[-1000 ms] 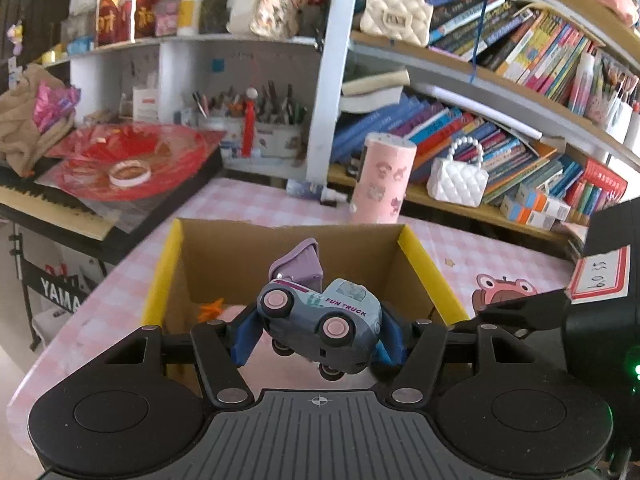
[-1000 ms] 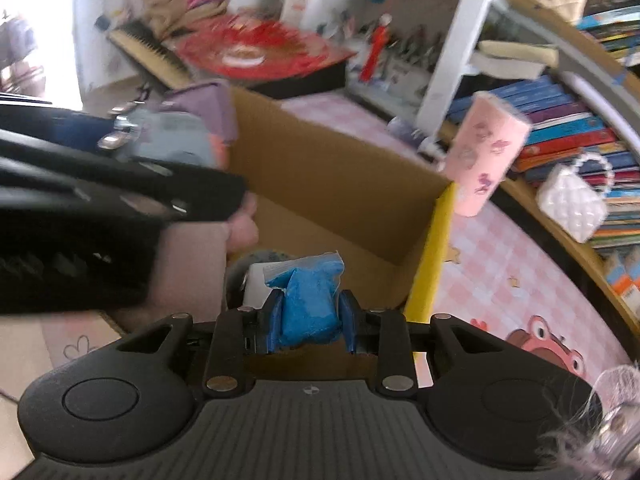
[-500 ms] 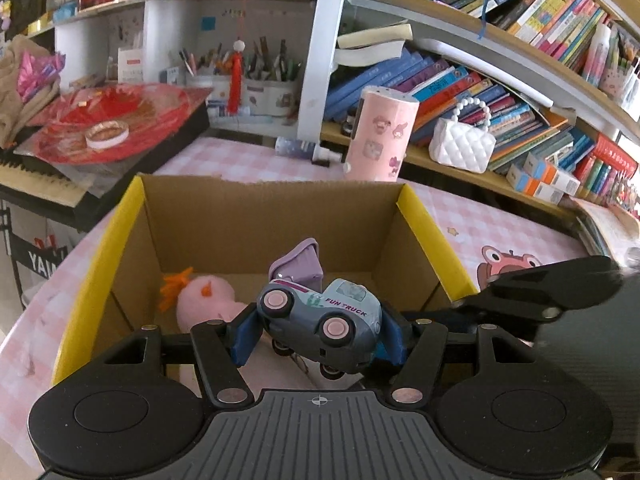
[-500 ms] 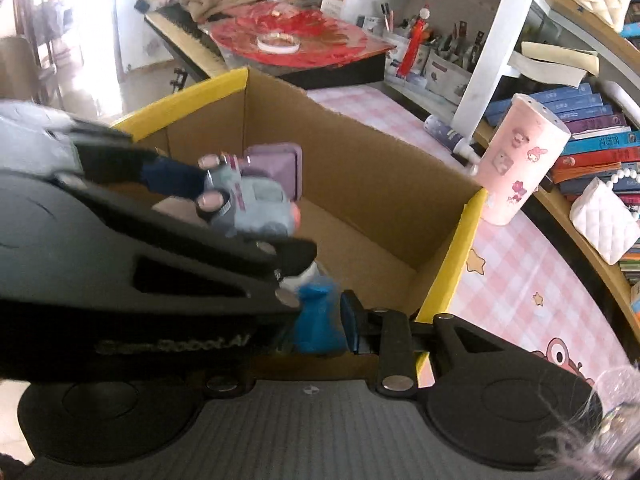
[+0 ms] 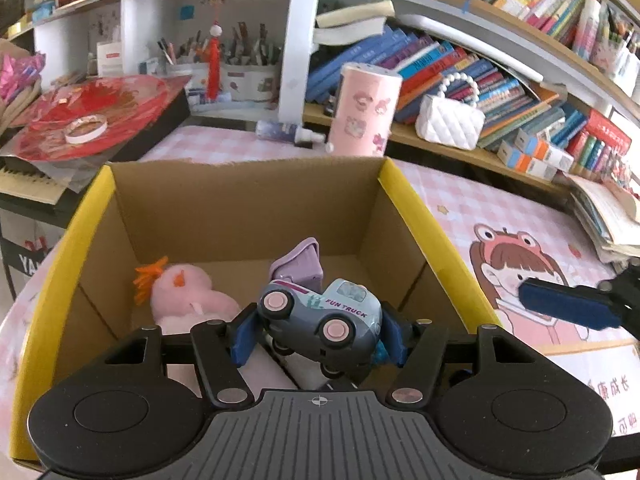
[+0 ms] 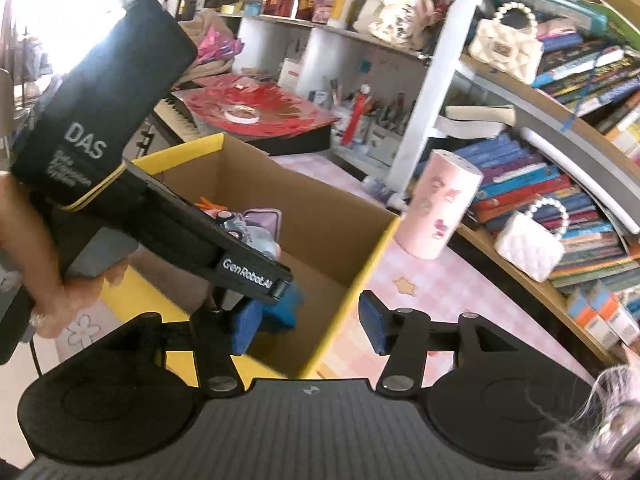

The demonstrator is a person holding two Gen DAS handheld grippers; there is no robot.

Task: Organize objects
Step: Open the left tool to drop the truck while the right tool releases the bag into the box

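Observation:
My left gripper (image 5: 318,334) is shut on a grey-blue toy truck (image 5: 320,318) with pink wheels and a raised purple flap, held above the open cardboard box (image 5: 248,204) with yellow flaps. A pink plush toy (image 5: 186,296) lies on the box floor at the left. My right gripper (image 6: 310,330) is open and empty over the box's right flap (image 6: 360,284). A blue crumpled object (image 6: 282,310) shows just inside the box beside its left finger. The left gripper with the truck (image 6: 250,234) shows in the right wrist view.
A pink cylinder container (image 5: 366,110) stands behind the box on the pink checked table (image 5: 500,216). Bookshelves with books and a white handbag (image 5: 450,122) run along the back. A keyboard with a red plate (image 5: 86,118) stands at the left. Stacked books (image 5: 604,216) lie at the right.
My right gripper has opened, let go of the blue object into the box, and pulled back to the right. My left gripper has moved further over the box, truck still held.

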